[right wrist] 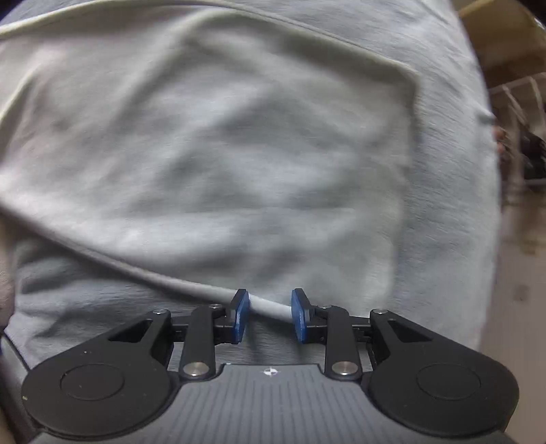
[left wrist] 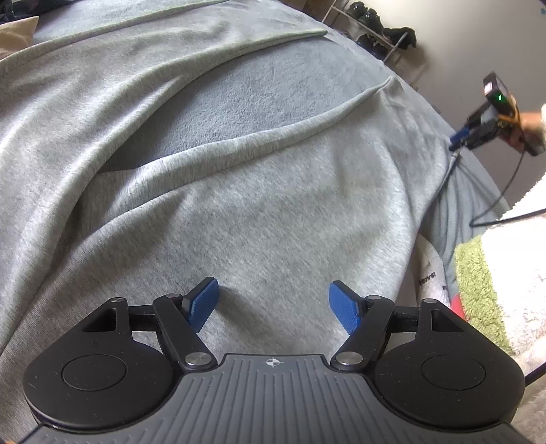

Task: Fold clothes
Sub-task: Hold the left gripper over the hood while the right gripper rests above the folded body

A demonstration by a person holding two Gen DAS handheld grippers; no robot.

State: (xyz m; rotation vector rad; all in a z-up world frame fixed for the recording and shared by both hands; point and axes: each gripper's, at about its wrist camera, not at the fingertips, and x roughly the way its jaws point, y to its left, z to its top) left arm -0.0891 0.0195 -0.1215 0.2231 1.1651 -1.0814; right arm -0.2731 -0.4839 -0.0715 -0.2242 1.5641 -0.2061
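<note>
The left gripper [left wrist: 273, 304] hovered over the grey garment [left wrist: 239, 205], its jaws spread wide with nothing between them, only cloth lying flat below. The garment lay spread in long creases over a blue-grey blanket [left wrist: 218, 102] that showed in a gap between its folds. To the right, a green and white towel [left wrist: 491, 283] lay beside the garment's edge. In the right wrist view, the right gripper [right wrist: 269, 316] had its jaws partly closed around the garment's rolled hem [right wrist: 204, 288], which ran between the blue pads; whether they pinched it I could not tell. Farther off, a rack [left wrist: 375, 30] with dark items stood by the wall.
</note>
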